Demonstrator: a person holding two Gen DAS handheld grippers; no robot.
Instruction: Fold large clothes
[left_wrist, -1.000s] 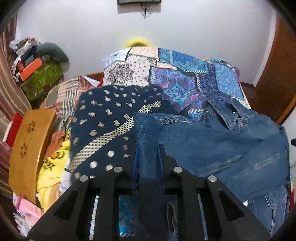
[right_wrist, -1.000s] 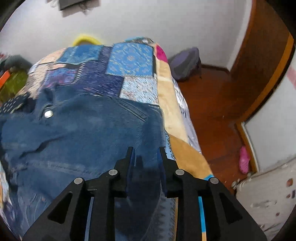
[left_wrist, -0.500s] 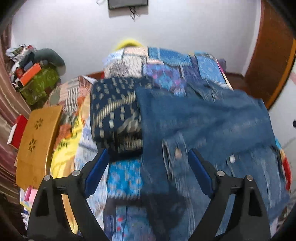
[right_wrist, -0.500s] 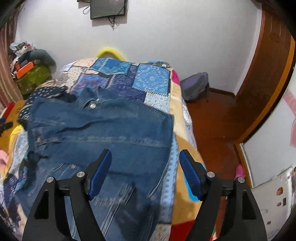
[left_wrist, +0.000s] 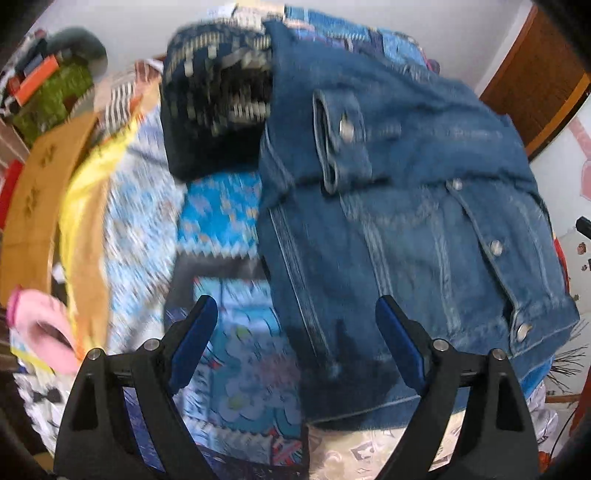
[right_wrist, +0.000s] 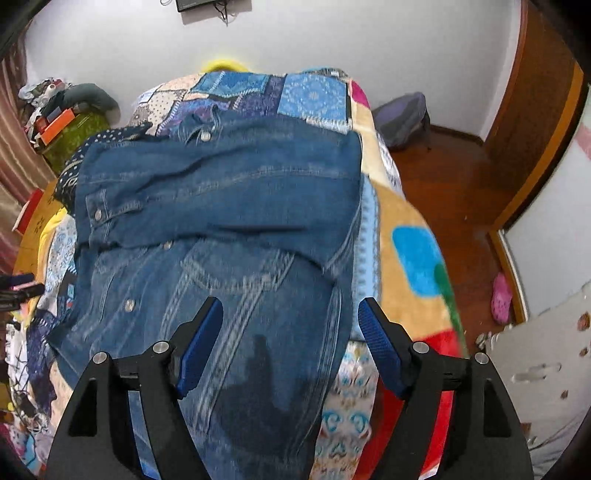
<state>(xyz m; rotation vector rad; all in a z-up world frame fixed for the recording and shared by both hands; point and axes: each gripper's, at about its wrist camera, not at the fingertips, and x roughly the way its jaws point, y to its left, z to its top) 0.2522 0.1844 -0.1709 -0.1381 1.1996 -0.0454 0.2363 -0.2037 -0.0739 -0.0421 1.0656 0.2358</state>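
Both tools released, nothing gripped. Left tool: blue pads spread wide, hovering over the near edge of the bed, above the denim's left hem and the bare quilt beside it. Right tool: pads equally wide apart, above the denim's near right part.

One blue denim jacket lies flat on the patchwork-quilted bed, spanning the middle toward the right edge. One sleeve is folded across the chest; its cuff with one metal snap sits on the left half. Collar points to the far end of the bed. Left view is motion-blurred, so seam detail is unclear.

One folded navy garment with pale dots and stripes sits at the jacket's far left, touching its edge. One yellow cloth hangs along the bed's left edge, next to one tan wooden board.

Off the bed: one grey bag on the wood floor by the far wall, one pink slipper near the right wall, one dark wall-mounted box with cables.
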